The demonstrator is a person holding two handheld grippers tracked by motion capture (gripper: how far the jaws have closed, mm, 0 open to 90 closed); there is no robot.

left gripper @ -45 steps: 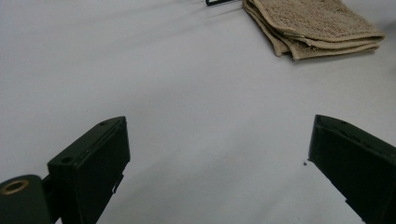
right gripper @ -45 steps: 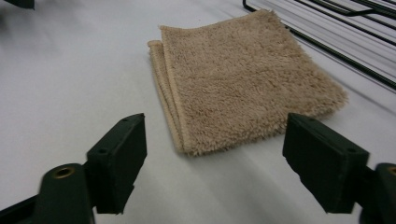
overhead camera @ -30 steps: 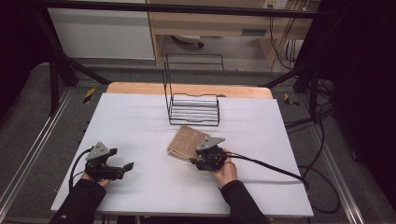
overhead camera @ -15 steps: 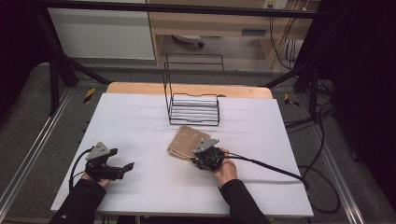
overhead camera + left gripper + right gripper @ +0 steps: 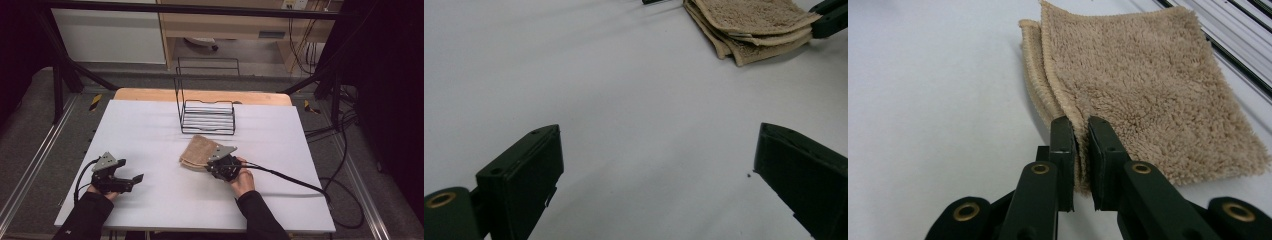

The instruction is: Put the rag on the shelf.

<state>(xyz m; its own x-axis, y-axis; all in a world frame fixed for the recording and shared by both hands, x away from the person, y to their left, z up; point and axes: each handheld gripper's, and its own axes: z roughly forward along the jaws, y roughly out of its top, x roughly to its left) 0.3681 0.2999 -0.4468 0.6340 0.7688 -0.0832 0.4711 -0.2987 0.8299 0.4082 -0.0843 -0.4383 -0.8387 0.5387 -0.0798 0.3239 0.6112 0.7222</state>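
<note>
A folded beige towel (image 5: 199, 149) lies flat on the white table (image 5: 145, 125), just in front of the wire rack. My right gripper (image 5: 209, 163) comes at its near edge. In the right gripper view the jaws have just been closing and now pinch the towel's (image 5: 1148, 85) top layer at the folded edge; the right gripper (image 5: 1082, 131) is shut on it. My left gripper (image 5: 136, 179) rests at the table's front left, open, with bare tabletop between its jaws (image 5: 656, 145). From there the towel (image 5: 754, 25) lies far off at the top, with the right gripper's tip (image 5: 831, 15) on its corner.
A black wire rack (image 5: 207, 117) stands upright at the back middle of the table, close behind the towel. The right gripper's cable (image 5: 290, 177) trails across the table to the right edge. Black frame bars rise at both sides.
The right gripper's jaws have come together on the towel's near edge. Neither hand has shifted, and the towel lies where it was.
</note>
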